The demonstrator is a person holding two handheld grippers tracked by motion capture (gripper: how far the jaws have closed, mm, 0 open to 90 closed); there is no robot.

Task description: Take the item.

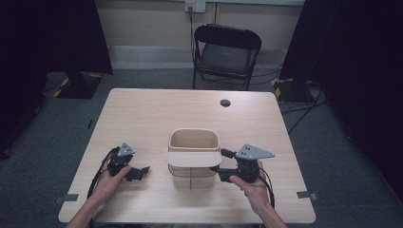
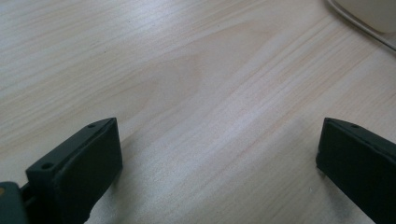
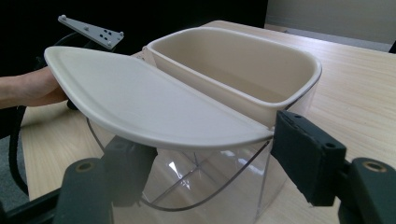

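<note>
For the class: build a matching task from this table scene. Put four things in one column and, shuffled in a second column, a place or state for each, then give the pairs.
1 lid flap
2 left gripper
3 folding chair
4 right gripper

A beyond the table's far edge
B jaws wide, over bare wood
C raised, half covering the bin
D at the bin's clear wall

1-C, 2-B, 3-A, 4-D

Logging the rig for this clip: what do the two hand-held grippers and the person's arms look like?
Both are black. The left hand-held gripper and the right hand-held gripper each carry a grey three-cornered plate on top and trail a black cable. Their jaws are blocky black pads with small round holes, on dark olive-looking mounts in the right gripper view. The forearms are bare, with no sleeves or gloves visible.
</note>
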